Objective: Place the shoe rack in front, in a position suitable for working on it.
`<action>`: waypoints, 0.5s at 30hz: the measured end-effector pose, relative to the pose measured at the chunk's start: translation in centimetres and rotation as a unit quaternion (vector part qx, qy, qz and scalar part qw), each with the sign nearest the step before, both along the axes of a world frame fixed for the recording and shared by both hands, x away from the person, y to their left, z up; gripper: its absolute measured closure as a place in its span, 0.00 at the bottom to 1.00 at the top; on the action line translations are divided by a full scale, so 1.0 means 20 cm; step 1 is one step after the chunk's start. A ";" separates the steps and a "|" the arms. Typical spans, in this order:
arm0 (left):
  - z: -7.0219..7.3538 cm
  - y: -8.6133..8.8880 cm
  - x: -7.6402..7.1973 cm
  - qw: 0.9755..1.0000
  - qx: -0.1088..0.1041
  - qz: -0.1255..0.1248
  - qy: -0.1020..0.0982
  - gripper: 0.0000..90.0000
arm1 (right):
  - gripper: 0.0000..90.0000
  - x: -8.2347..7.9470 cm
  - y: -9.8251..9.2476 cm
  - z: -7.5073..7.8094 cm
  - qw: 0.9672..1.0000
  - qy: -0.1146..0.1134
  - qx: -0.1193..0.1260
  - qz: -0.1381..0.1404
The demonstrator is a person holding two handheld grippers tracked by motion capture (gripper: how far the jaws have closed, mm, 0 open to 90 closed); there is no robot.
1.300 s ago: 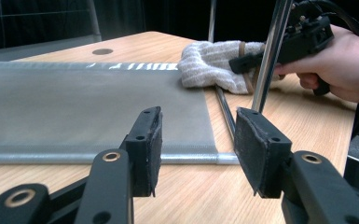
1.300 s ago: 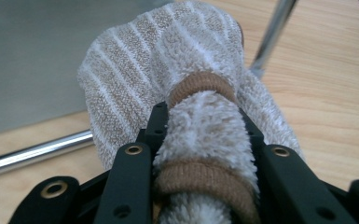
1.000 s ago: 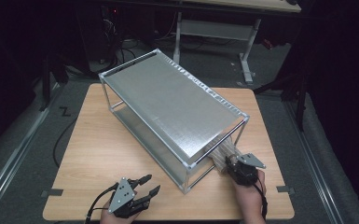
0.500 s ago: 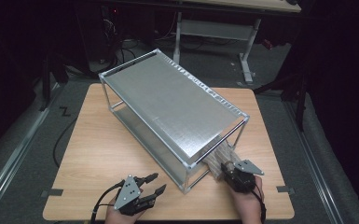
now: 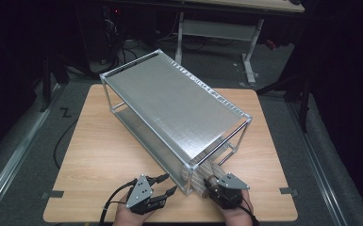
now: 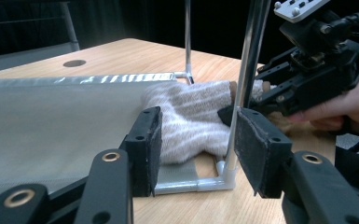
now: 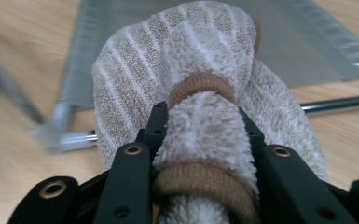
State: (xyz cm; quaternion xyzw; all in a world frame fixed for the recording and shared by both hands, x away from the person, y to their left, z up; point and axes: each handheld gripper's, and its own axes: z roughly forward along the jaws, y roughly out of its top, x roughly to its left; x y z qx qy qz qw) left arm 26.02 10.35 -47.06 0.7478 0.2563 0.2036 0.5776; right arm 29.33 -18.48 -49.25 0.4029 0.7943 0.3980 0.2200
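A fluffy beige-and-white striped sock bundle with brown cuffs is clamped between my right gripper jaws. In the high view the right gripper holds the sock bundle at the near open end of a metal wire rack, its tip resting on the lower shelf. My left gripper is open, just left of the rack's near corner post. In the left gripper view the left gripper has nothing between its jaws; the sock bundle lies beyond them.
The rack stands diagonally across a wooden table, with its solid top shelf covering most of the middle. Bare wood lies left of the rack and along the front edge. A desk frame and cables stand on the dark floor beyond.
My right gripper has carried the sock bundle left and nearer, from the rack's right side to its near open end. The left gripper has edged slightly right toward the corner post.
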 end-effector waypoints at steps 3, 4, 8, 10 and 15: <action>0.00 0.00 0.00 1.000 0.000 -0.001 -0.002 0.57 | 0.74 -0.01 0.02 0.00 1.000 0.002 0.003 0.010; 0.00 0.00 0.00 1.000 0.001 0.001 0.001 0.57 | 0.74 -0.02 0.04 0.00 1.000 0.003 0.004 0.018; 0.00 0.02 0.00 1.000 0.000 0.004 0.000 0.57 | 0.74 -0.02 0.07 0.00 1.000 0.002 0.003 0.028; 0.00 0.02 -0.01 1.000 -0.001 0.006 0.000 0.57 | 0.74 -0.02 0.07 0.00 1.000 0.004 0.006 0.029; 0.00 0.02 -0.01 1.000 -0.002 0.007 -0.001 0.57 | 0.74 -0.02 0.06 0.00 1.000 0.006 0.007 0.026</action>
